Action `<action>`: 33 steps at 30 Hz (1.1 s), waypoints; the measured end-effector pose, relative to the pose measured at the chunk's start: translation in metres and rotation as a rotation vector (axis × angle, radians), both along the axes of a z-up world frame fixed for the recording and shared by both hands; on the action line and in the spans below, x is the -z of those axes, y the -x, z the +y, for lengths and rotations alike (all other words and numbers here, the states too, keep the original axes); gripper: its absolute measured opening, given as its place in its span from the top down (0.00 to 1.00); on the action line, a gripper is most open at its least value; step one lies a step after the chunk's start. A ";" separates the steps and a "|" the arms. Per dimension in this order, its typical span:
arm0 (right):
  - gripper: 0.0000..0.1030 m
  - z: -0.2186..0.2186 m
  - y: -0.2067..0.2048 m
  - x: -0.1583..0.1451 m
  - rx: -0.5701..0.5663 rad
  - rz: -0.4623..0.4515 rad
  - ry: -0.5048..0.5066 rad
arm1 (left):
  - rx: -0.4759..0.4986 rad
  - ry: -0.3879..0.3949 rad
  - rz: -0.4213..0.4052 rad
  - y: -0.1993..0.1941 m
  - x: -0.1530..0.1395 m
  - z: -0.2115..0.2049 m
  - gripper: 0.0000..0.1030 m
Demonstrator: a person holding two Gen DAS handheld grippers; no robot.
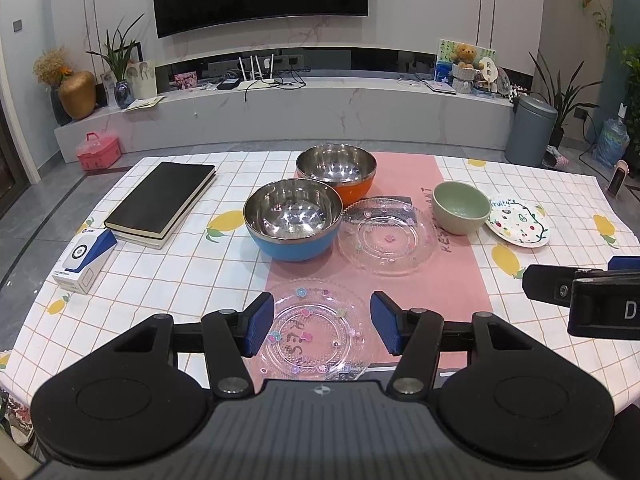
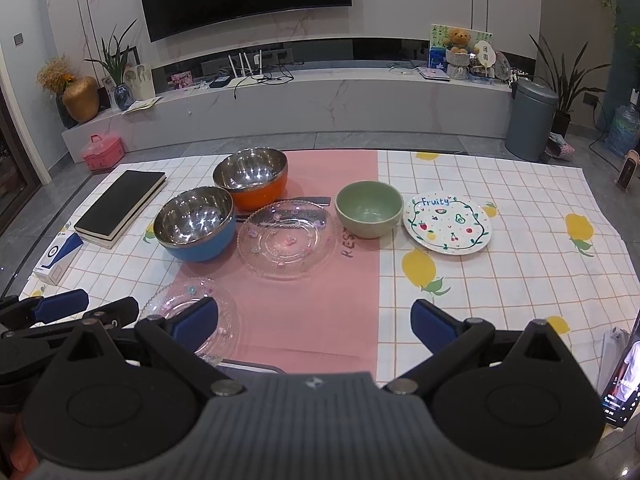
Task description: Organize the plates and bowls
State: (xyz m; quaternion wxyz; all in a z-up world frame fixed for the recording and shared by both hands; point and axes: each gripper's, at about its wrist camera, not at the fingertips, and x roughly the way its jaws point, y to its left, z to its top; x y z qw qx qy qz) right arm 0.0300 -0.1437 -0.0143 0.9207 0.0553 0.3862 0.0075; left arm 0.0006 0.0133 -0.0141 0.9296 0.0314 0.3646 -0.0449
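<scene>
Overhead, left hand-held gripper (image 1: pixel 318 322) (jaws wide) frames the near glass plate (image 1: pixel 316 330).

The word "Fruity" is written in blue at the far edge of the white painted plate (image 2: pixel 447 223), above small drawn fruits. On the pink runner (image 2: pixel 304 320), dark letters reading "RES" are seen just right of the far clear glass plate (image 2: pixel 286 240); the rest is cut off or hidden. A single white "D" is read on the right gripper (image 1: pixel 600 300).
</scene>
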 end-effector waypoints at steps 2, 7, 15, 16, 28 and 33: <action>0.03 0.000 0.000 0.000 -0.001 0.001 0.000 | 0.001 -0.001 0.001 0.000 0.000 0.000 0.36; 0.03 0.000 0.000 0.001 -0.002 0.002 0.000 | 0.005 -0.004 0.004 0.001 0.002 0.000 0.36; 0.03 0.002 0.001 0.004 -0.007 0.013 -0.002 | 0.007 -0.008 0.010 0.002 0.003 -0.001 0.36; 0.03 0.001 0.000 0.004 -0.008 0.014 -0.002 | 0.006 -0.009 0.011 0.002 0.003 0.000 0.36; 0.03 0.004 -0.008 0.024 -0.040 -0.030 -0.023 | 0.005 -0.009 0.032 -0.007 0.010 0.009 0.36; 0.03 0.011 -0.018 0.043 -0.083 -0.067 0.000 | 0.002 0.007 0.027 -0.015 0.020 0.023 0.36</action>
